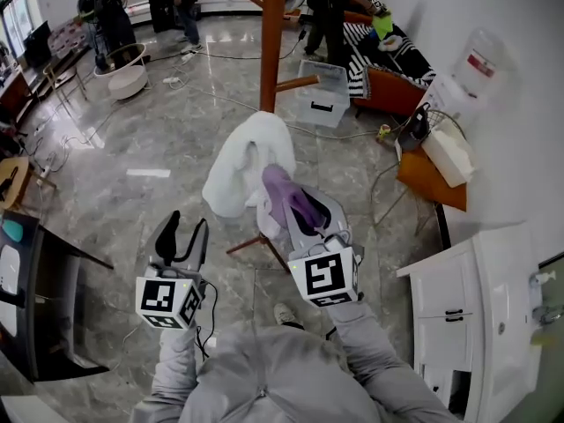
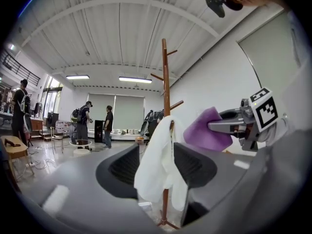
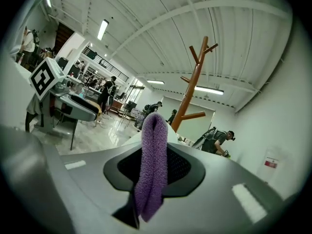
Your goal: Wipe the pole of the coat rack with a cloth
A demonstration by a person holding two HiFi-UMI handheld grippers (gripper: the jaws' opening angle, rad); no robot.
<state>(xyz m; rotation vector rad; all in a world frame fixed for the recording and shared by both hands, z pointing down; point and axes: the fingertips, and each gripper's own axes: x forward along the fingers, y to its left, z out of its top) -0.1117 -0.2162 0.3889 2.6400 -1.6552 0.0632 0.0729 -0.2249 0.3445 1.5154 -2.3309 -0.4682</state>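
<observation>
We hold both forearms forward, side by side. Our right hand-held gripper (image 1: 298, 208) is clenched on a folded purple cloth (image 1: 280, 188), which sticks up from its jaws just beside a white garment (image 1: 242, 161) draped on the coat rack. Our left hand-held gripper (image 1: 181, 234) is released and grips nothing. The pole (image 1: 273, 38) rises beyond both, clear of the cloth.

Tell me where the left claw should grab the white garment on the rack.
Pinch the white garment just below its bunched top, where it hangs at the pole, coming in from the side of the open left claw. The thick fold there probably holds better than the loose hem.
</observation>
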